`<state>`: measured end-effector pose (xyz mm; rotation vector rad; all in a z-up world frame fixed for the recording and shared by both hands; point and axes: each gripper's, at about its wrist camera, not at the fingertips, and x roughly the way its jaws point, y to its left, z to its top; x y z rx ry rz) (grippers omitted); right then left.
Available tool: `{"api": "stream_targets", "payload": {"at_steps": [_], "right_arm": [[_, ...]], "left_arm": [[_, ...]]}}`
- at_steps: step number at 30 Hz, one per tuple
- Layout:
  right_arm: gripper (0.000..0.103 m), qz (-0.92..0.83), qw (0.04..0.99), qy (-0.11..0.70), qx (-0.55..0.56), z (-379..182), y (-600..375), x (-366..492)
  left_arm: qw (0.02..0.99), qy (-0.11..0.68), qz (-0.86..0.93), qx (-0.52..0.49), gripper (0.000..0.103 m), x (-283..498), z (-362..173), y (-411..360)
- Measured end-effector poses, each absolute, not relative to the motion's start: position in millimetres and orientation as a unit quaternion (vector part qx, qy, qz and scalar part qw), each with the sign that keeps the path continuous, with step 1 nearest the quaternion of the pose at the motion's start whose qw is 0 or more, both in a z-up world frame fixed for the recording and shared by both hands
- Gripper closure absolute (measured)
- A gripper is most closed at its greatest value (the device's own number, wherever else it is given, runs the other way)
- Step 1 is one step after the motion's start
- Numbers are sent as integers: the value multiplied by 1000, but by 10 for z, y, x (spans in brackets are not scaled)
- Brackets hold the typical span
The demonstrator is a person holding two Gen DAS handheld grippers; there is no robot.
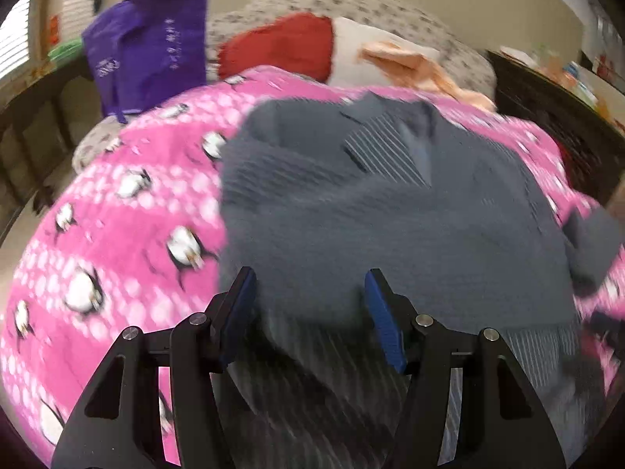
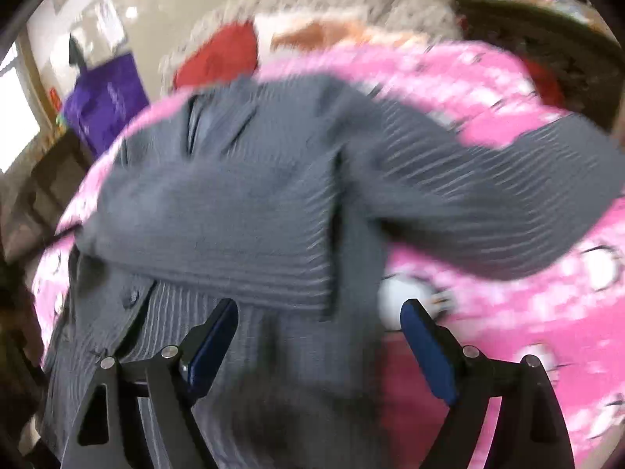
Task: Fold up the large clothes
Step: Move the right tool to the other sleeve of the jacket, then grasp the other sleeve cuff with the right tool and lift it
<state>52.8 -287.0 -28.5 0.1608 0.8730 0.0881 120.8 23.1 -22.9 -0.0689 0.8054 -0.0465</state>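
1. Since the cardigan (image 1: 383, 211) is a thick ribbed knit, I judge it soft, floppy and fairly heavy for cloth; it should sag and stretch if lifted by one point.
2. It lies spread on the pink blanket (image 1: 129, 211), collar away from the cameras, one sleeve (image 2: 488, 199) flung out to the right and the hem nearest the grippers.
3. Best hold, I judge: the hem corners or shoulder seams, pinched through a doubled fold, not the loose knit.
4. Left gripper (image 1: 310, 289) stands wide, jaws apart over the hem, holding nothing.
5. Right gripper (image 2: 318, 312) also stands wide and holds nothing.
6. Count: one cardigan, one blanket, two grippers, one purple bag (image 1: 152, 43), one red cloth (image 1: 281, 45).
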Motion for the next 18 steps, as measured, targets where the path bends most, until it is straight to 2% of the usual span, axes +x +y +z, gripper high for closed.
{"api": "stream_targets", "payload": {"at_steps": [6, 10, 11, 14, 18], "right_arm": [[19, -92, 921, 367, 91, 138, -4209, 293], [29, -163, 912, 333, 177, 329, -5233, 250], [35, -162, 907, 321, 219, 358, -5529, 256], [45, -117, 888, 326, 302, 231, -5901, 515], [47, -88, 877, 337, 331, -9, -6099, 803]], "left_arm": [[905, 424, -36, -17, 45, 1056, -676, 188], [907, 420, -35, -28, 42, 1078, -710, 202], [907, 419, -35, -26, 40, 1077, -719, 188], [907, 419, -35, -31, 38, 1080, -741, 184], [907, 419, -33, -34, 37, 1060, -741, 195]]}}
